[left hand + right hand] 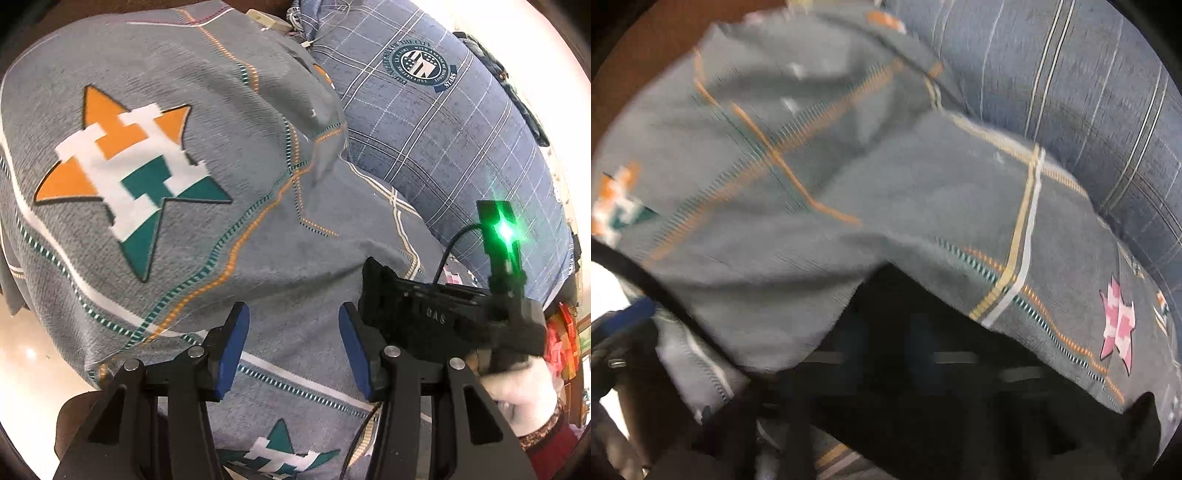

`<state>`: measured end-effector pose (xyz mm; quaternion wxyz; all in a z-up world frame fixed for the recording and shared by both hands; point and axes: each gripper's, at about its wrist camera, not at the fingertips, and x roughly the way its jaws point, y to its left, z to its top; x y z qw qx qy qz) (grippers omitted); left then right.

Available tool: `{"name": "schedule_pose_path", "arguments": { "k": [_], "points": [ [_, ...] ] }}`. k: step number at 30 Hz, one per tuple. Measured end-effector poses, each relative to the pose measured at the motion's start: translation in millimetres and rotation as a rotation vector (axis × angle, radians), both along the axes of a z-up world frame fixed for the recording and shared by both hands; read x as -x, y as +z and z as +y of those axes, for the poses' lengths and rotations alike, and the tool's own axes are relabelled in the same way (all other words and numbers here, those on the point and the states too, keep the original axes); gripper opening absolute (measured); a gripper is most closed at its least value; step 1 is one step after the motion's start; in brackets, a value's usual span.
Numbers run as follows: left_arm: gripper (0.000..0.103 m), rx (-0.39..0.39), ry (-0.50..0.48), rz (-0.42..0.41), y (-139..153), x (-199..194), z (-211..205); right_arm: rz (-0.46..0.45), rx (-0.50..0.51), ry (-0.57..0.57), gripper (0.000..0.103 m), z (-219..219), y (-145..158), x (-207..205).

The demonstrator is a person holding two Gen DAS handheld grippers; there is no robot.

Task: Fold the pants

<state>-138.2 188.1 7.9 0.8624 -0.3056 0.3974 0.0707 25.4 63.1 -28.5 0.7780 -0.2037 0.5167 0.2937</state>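
Observation:
A grey cloth with orange-and-teal star emblems point(129, 177) fills the left wrist view; I cannot tell pants from bedding here. My left gripper point(293, 350) is open and empty, its blue pads point(236, 347) spread above the cloth. The right gripper's black body point(436, 317), with a green light, sits just right of it, held by a white-gloved hand point(524, 391); its fingers point away and are hidden. In the blurred right wrist view, grey cloth point(812, 206) drapes over dark shapes point(905, 354) that hide the right gripper's fingers.
A blue plaid pillow or quilt point(461, 140) with a round crest lies to the right, and shows in the right wrist view point(1089, 92). A pale shiny floor point(33, 354) lies beyond the bed's left edge. A pink star emblem point(1119, 325) marks the cloth at right.

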Motion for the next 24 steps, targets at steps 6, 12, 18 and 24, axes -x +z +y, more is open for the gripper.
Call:
{"name": "schedule_pose_path", "arguments": {
  "k": [6,12,18,24],
  "points": [
    [0.049,0.051,-0.014,-0.008,-14,1,11,0.019,-0.073,-0.055,0.008,-2,17,-15],
    [0.050,0.066,-0.008,0.005,-20,6,15,0.175,-0.193,-0.068,0.032,8,2,-36],
    [0.051,-0.028,0.005,0.018,-13,13,9,0.166,-0.354,-0.066,0.046,-17,33,-8],
    [0.051,-0.210,0.002,0.013,6,16,-12,0.125,-0.395,-0.119,0.052,-55,41,28]
  ]
}}
